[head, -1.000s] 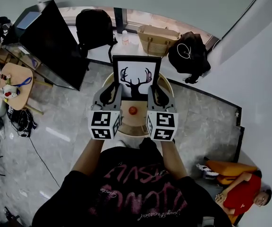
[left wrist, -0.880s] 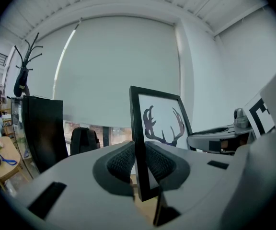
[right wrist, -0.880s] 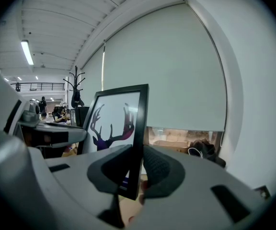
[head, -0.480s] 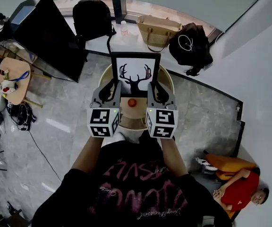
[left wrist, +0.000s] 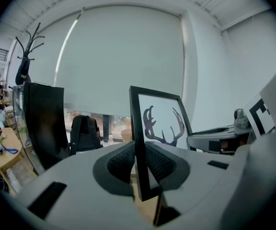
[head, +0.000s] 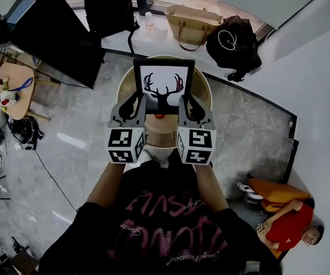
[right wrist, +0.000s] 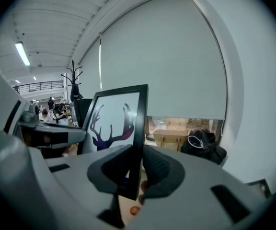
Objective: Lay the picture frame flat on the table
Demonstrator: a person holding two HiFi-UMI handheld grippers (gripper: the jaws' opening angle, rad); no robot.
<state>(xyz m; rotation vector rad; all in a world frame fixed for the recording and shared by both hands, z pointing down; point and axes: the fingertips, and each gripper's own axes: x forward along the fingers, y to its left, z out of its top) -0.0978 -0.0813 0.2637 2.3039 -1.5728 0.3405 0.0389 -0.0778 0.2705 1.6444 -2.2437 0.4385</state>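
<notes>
A black picture frame (head: 163,85) with a deer-antler print is held up above the round wooden table (head: 206,94), tilted back toward me. My left gripper (head: 141,103) is shut on the picture frame's (left wrist: 139,143) left edge. My right gripper (head: 184,103) is shut on the picture frame's (right wrist: 137,138) right edge. In both gripper views the frame's black edge runs between the dark pads (left wrist: 116,163). A small red object (head: 160,117) lies on the table just under the frame's lower edge.
Behind the table a black backpack (head: 108,10), a woven basket bag (head: 193,25) and a black bag (head: 234,46) line the window sill. A large black screen (head: 56,39) stands at the left. A person in red (head: 294,228) sits on the floor at lower right.
Both grippers have carried the frame a little farther out and up over the table. The red object is now partly hidden under the frame's lower edge.
</notes>
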